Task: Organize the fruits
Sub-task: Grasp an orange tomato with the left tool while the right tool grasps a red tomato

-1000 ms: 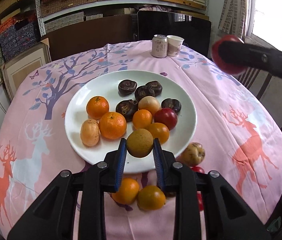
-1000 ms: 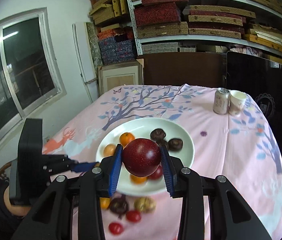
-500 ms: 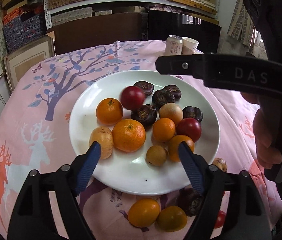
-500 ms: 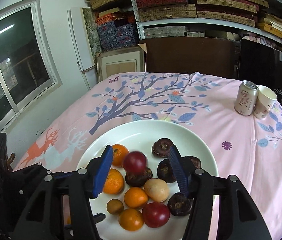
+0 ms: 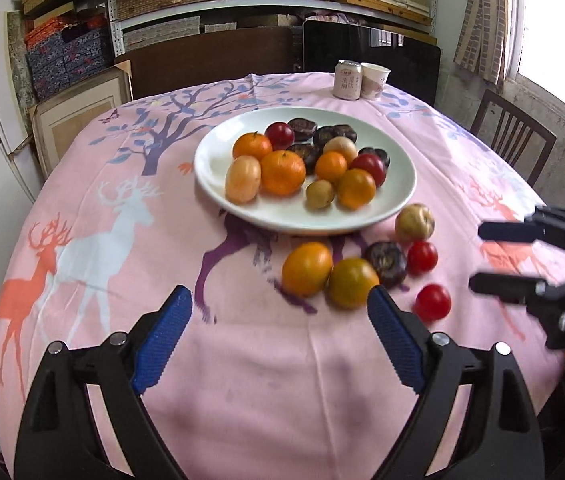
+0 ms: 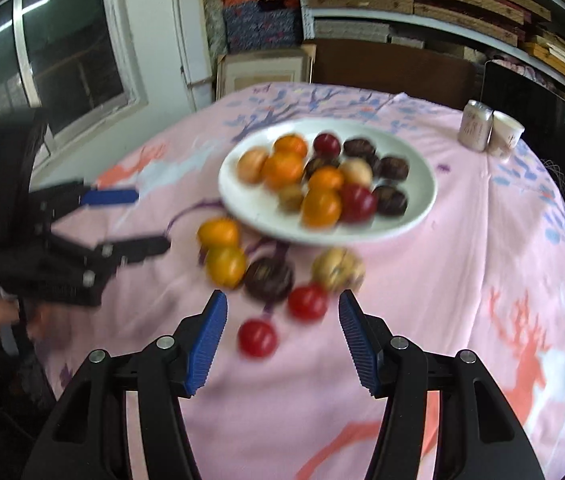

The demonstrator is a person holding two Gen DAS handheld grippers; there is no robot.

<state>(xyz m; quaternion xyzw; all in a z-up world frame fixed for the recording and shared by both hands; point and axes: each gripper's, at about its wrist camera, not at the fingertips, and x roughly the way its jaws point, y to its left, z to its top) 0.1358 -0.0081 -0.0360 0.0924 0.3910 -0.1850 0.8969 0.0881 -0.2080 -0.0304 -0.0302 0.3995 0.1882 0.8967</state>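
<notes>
A white plate (image 5: 210,160) (image 6: 422,196) holds several oranges, red plums and dark fruits. In front of it on the pink cloth lie two oranges (image 5: 307,268) (image 6: 218,233), a dark fruit (image 5: 385,262) (image 6: 269,279), a tan fruit (image 5: 414,222) (image 6: 337,270) and two small red fruits (image 5: 433,302) (image 6: 257,338). My left gripper (image 5: 278,340) is open and empty, just short of the loose oranges. My right gripper (image 6: 282,342) is open and empty, its jaws either side of the small red fruits; it shows at the right edge of the left wrist view (image 5: 522,260).
A drink can (image 5: 347,80) and a paper cup (image 5: 374,80) stand at the table's far edge. A wooden chair (image 5: 510,136) is at the right. Shelves with boxes and a framed board (image 5: 78,120) stand behind the table. A window (image 6: 62,52) is at the left.
Both grippers opened, leaving a tan-brown fruit and a red plum on the plate, then pulled back toward the loose fruits at the front. The right wrist view is motion-blurred.
</notes>
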